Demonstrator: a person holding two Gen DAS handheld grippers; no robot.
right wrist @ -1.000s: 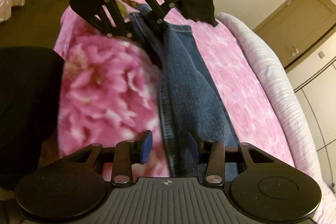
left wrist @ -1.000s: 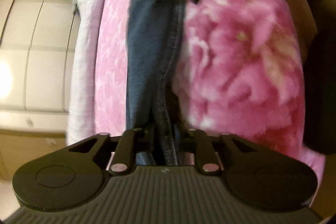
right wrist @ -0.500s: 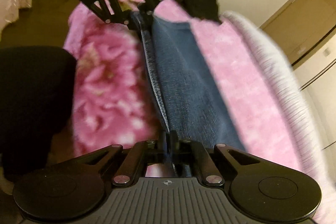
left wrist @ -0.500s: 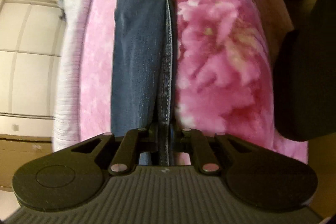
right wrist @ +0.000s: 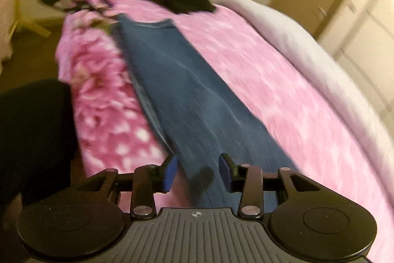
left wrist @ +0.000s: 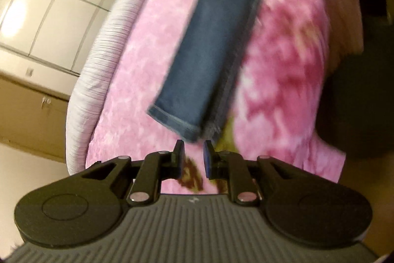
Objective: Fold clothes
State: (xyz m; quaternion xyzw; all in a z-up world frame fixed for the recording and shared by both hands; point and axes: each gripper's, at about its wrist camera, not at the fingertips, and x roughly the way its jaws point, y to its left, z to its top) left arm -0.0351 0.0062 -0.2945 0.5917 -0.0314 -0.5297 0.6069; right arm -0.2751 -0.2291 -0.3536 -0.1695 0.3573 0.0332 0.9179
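I see the folded blue denim jeans [right wrist: 187, 100] lying lengthwise on the pink floral fleece blanket [left wrist: 283, 61] of the bed. My left hand-held gripper [left wrist: 193, 154] is opening, nothing between its jaws. My right hand-held gripper [right wrist: 198, 170] is opening above the denim, gripping nothing.

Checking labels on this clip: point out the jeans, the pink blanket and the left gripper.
jeans [right wrist: 197, 100]: right wrist view, mid leg.
pink blanket [left wrist: 147, 65]: left wrist view, bare plain-pink part.
left gripper [left wrist: 193, 154]: left wrist view, between fingertips.

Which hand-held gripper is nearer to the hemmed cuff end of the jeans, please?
Left. The left hand-held gripper sits just short of the jeans cuff; the right hand-held gripper is at their opposite end.
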